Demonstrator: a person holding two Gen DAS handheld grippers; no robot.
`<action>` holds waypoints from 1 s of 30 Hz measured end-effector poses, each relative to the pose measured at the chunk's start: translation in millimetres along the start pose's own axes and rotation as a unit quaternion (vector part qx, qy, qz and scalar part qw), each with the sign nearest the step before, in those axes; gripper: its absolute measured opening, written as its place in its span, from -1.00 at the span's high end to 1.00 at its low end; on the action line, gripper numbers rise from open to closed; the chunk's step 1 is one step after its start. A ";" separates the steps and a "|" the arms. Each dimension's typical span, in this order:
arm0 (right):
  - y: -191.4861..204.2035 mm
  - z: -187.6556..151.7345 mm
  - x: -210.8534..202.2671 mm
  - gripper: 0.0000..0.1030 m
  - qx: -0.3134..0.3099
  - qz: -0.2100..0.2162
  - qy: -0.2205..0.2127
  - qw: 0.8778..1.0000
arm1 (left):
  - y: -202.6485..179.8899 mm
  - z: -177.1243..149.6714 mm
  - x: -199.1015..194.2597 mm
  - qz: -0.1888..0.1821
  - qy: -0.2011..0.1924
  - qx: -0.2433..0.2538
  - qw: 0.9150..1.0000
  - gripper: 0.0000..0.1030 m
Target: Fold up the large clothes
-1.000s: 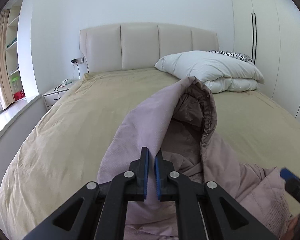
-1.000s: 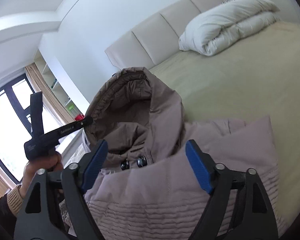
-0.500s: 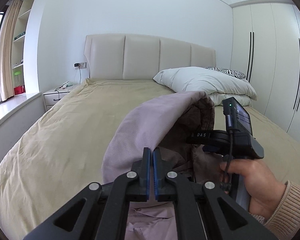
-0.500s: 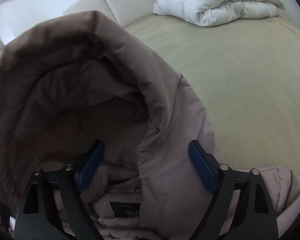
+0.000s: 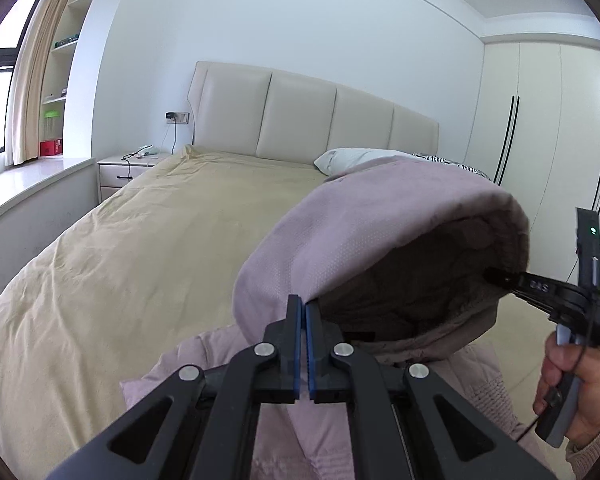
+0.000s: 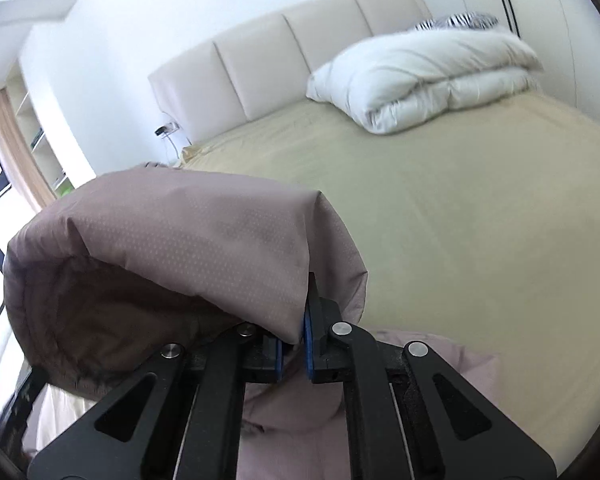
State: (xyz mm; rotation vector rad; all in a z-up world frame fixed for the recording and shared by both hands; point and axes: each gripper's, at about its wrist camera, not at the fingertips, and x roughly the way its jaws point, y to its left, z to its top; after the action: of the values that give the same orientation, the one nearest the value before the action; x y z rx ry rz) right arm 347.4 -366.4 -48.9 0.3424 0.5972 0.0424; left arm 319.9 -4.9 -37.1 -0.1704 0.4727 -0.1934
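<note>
Left tongs point(image 5: 302, 312) and right tongs point(image 6: 296, 330) were each clamped on the hood rim of the mauve padded hooded coat point(image 5: 364, 220), centre frame. Coat judged soft, bulky, slippery; grip seams.

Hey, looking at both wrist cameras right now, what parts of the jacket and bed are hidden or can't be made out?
- Jacket body and sleeves: left wrist view, hidden behind the left gripper and the frame's bottom edge.
- Hood lining: right wrist view, in shadow.
- White duvet: left wrist view, mostly behind the hood.
- Nightstand items: left wrist view, too small.
- Right gripper fingertips: right wrist view, partly covered by fabric.
</note>
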 end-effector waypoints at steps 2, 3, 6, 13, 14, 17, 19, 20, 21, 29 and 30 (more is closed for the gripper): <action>2.2 -23.4 -39.0 0.87 -0.027 0.008 -0.011 1.000 | 2.7 -13.7 -17.1 -0.002 0.011 -0.018 1.000 0.95; 1.4 -39.6 -55.1 0.87 -0.036 0.009 -0.013 0.999 | 4.5 -21.7 -23.9 -0.003 0.019 -0.030 0.999 0.95; -11.2 -95.8 -83.6 0.87 -0.041 0.012 0.011 0.999 | 10.6 -52.6 -38.0 0.002 0.052 -0.059 0.997 0.95; -55.6 -187.1 -117.9 0.62 0.027 0.034 0.061 0.997 | 30.3 -129.8 -64.0 0.017 0.148 -0.127 0.981 0.90; -56.0 -193.1 -120.0 0.46 0.032 0.029 0.070 0.997 | 34.0 -136.7 -69.0 0.015 0.154 -0.139 0.978 0.90; -66.2 -213.8 -127.6 -0.19 0.061 0.015 0.102 0.993 | 39.6 -141.4 -84.5 0.015 0.154 -0.150 0.977 0.90; -83.3 -223.2 -139.9 -0.20 0.091 0.013 0.104 0.990 | 39.0 -131.9 -96.8 0.007 0.139 -0.150 0.979 0.90; -93.0 -225.1 -147.9 -0.20 0.102 0.012 0.102 0.989 | 38.6 -123.1 -100.8 0.005 0.127 -0.146 0.981 0.90; -99.0 -226.3 -157.5 -0.20 0.108 0.012 0.095 0.990 | 35.8 -112.2 -105.3 0.002 0.115 -0.139 0.984 0.86; -60.6 -161.9 -202.8 -0.13 0.043 0.063 0.023 0.997 | -19.1 -24.1 -86.3 -0.043 0.061 -0.026 0.997 0.29; -48.1 -152.3 -201.5 -0.09 0.019 0.071 0.019 0.997 | -26.7 -17.8 -77.8 -0.039 0.059 -0.006 0.997 0.29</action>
State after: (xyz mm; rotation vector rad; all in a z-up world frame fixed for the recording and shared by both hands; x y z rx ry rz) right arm 92.8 -393.1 -72.7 0.4208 0.6115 0.1752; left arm 239.8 -15.5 -13.5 -0.1911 0.5847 -0.2778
